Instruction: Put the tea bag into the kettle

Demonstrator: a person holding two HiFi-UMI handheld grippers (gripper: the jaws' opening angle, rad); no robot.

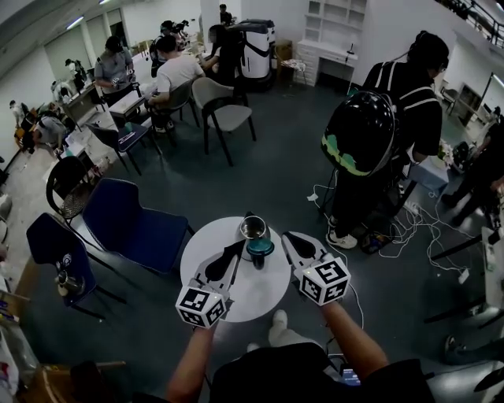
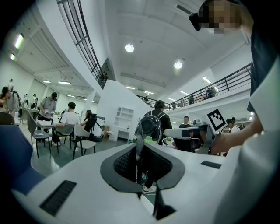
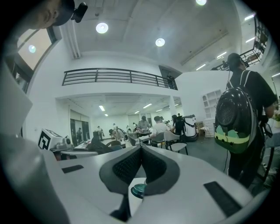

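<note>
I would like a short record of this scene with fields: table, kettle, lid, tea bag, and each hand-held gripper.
table: round, white
kettle: metal, top open, near the table's far edge
teal lid: off the kettle, lying just in front of it
tea bag: not seen in any view
left hand-held gripper: over the table, jaws together, nothing between them
right hand-held gripper: over the table, jaws together, nothing between them

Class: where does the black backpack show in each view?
Head view: backpack at upper right, on a standing person.
Left gripper view: backpack at centre, just above the jaw tips.
Right gripper view: backpack near the right edge.
Shared landmark: white shelves behind it.
</note>
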